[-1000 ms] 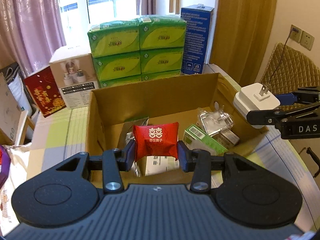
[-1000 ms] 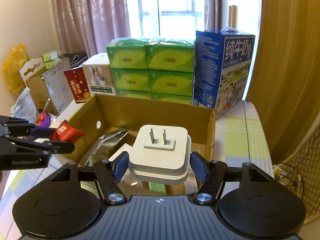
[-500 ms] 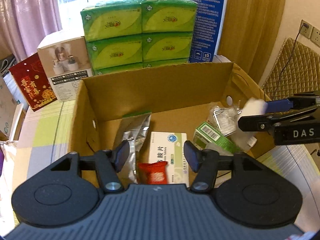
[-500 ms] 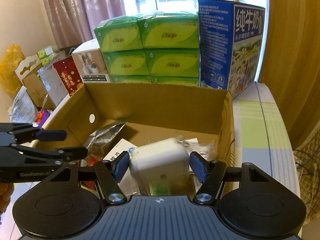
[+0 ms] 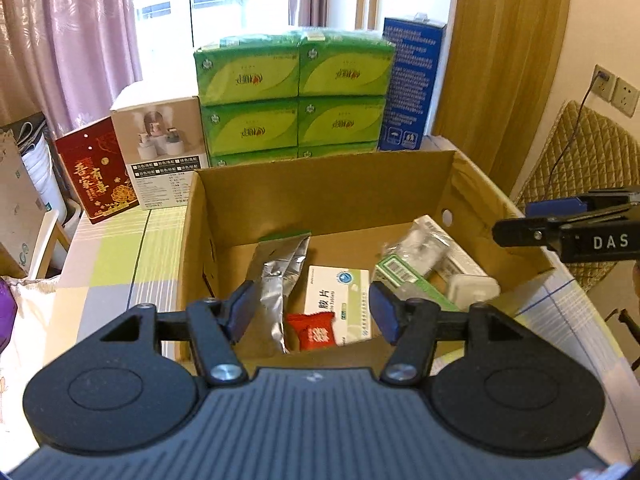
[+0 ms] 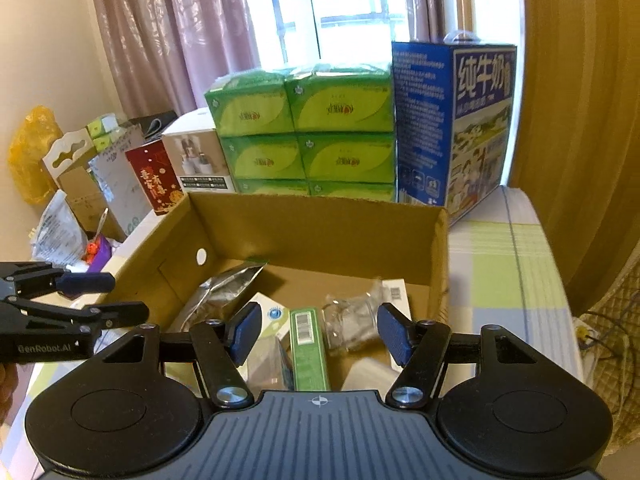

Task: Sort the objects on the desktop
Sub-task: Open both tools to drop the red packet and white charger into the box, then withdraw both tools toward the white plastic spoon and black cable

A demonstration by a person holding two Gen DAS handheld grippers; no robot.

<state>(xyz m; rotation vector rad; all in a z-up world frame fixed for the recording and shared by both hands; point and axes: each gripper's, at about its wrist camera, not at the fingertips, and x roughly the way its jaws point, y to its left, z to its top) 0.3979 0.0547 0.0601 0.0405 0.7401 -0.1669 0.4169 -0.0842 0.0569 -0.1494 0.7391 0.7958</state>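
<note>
Left hand-held gripper released candy; right hand-held gripper dropped charger into box.

The left gripper is held with jaws apart above the cardboard box; a red candy packet is seen lying inside, near a white medicine box.

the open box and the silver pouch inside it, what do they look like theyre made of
The open box looks like corrugated cardboard: matte brown walls, raw cut rims and a punched hole in the side. The silver pouch looks like metallised foil or foil-laminated plastic: shiny, creased, catching the light, with a flat sealed top edge. Which of the two cannot be told from the look alone.
</note>
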